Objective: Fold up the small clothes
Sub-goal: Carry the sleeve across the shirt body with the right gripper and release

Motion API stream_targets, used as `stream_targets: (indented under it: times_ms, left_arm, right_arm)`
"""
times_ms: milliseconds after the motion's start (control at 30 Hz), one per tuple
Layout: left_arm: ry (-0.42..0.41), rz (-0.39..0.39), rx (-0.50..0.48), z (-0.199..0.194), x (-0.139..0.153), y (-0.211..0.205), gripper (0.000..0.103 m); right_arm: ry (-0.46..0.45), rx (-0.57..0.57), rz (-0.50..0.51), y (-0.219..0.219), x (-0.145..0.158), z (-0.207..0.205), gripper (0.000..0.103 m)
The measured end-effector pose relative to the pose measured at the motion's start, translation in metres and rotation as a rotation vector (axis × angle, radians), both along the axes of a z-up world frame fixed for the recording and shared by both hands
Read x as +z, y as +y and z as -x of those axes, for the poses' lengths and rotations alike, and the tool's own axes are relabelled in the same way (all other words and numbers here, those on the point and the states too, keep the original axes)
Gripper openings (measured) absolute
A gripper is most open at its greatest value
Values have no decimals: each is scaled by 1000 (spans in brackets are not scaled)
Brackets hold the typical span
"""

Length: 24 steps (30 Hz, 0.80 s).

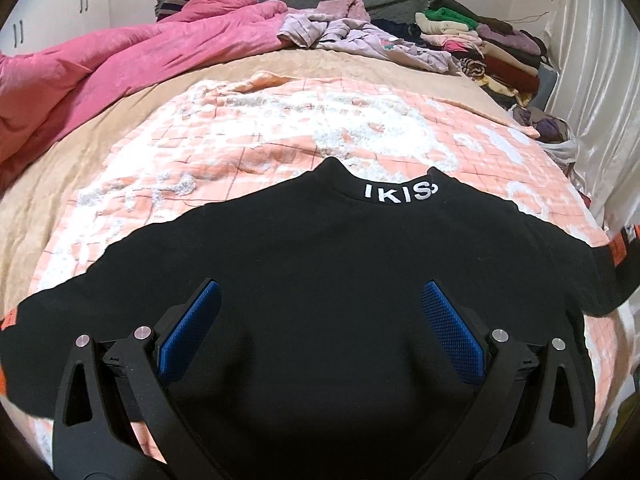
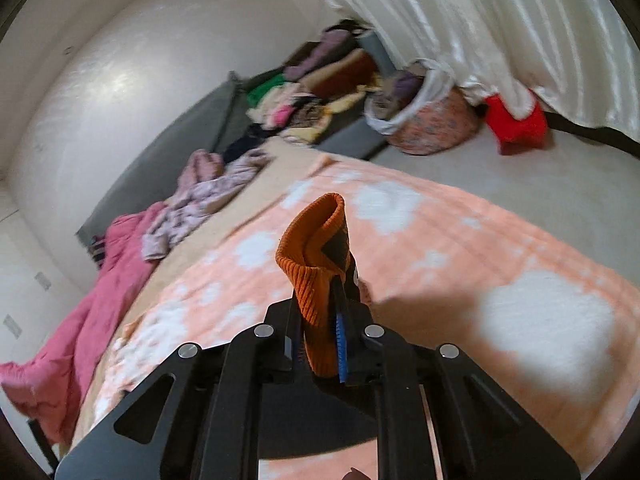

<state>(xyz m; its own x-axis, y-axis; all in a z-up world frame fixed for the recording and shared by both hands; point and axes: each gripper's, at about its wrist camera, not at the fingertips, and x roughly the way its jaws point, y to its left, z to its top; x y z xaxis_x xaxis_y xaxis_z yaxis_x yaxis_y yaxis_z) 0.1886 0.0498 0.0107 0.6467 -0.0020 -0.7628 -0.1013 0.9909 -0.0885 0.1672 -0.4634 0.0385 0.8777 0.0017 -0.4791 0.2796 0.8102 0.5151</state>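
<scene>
A small black sweater (image 1: 320, 264) with white letters on its collar (image 1: 400, 192) lies flat on a peach and white blanket (image 1: 248, 128), sleeves spread out to both sides. My left gripper (image 1: 320, 304) is open and hovers over the sweater's body, its blue pads (image 1: 192, 328) wide apart. My right gripper (image 2: 320, 312) is shut on the sweater's orange ribbed cuff (image 2: 316, 248), which stands up above the blanket (image 2: 480, 240). The same sleeve end shows at the right edge of the left wrist view (image 1: 624, 240).
A pink quilt (image 1: 120, 60) is bunched at the bed's far left. Loose lilac clothes (image 1: 360, 36) and a stack of folded clothes (image 1: 480, 40) lie at the head. A floral laundry basket (image 2: 428, 120) and a red item (image 2: 516, 124) stand on the floor by white curtains (image 2: 500, 20).
</scene>
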Motion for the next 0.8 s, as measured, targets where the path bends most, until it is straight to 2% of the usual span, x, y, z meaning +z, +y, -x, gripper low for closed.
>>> stream_targets:
  times_ms: [233, 467, 800]
  left_arm:
    - [-17, -1, 7, 9, 16, 19, 95]
    - [-16, 23, 42, 19, 17, 39, 95]
    - [-19, 51, 79, 31, 21, 65, 95]
  right_arm:
    - [-40, 140, -8, 72, 25, -21, 12]
    - [-65, 321, 1, 154, 41, -34, 12]
    - [-45, 494, -1, 243, 40, -40, 12]
